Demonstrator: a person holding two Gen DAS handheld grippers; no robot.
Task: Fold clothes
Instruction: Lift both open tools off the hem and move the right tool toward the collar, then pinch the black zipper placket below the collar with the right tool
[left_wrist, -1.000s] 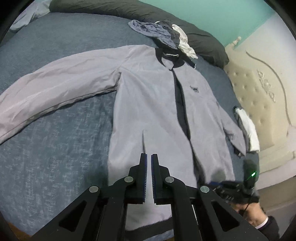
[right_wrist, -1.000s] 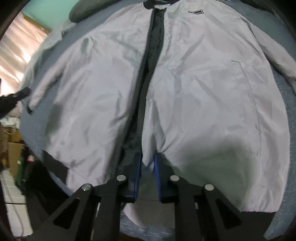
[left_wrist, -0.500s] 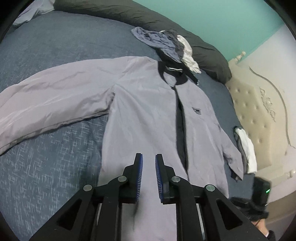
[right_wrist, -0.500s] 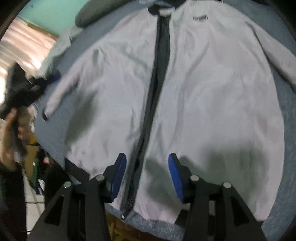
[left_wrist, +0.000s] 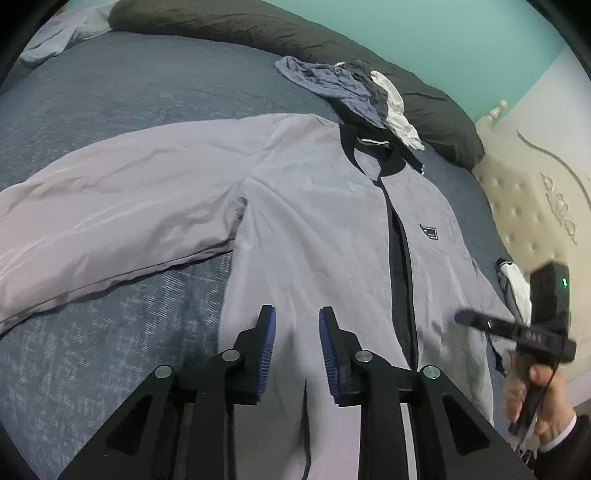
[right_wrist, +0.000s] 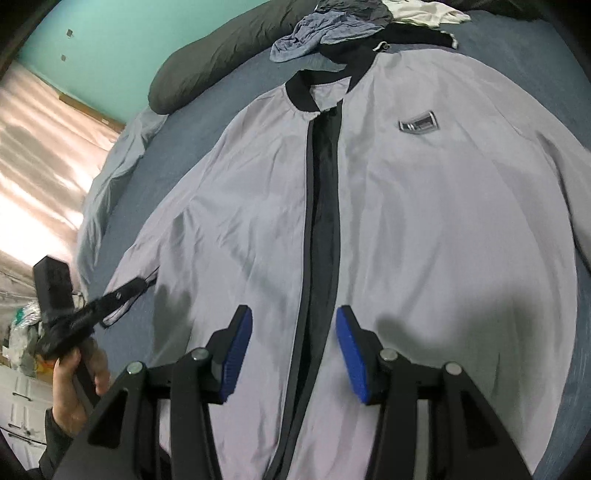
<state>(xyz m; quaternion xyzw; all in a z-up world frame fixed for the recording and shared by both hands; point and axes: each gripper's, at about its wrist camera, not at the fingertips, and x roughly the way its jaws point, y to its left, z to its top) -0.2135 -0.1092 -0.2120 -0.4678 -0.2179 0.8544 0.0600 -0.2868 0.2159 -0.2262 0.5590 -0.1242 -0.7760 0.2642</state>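
Both tongs have let go of the hem since a second ago: right tongs (right_wrist: 293, 349) stand released, left tongs (left_wrist: 297, 345) are opening, empty. Grey jacket (right_wrist: 424, 229) lies flat, unzipped, on the bed (left_wrist: 129, 110); crumpled clothes (left_wrist: 332, 88) beyond the collar.

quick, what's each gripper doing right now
left gripper: opening, holding nothing, above the light grey zip-up jacket
right gripper: open, holding nothing
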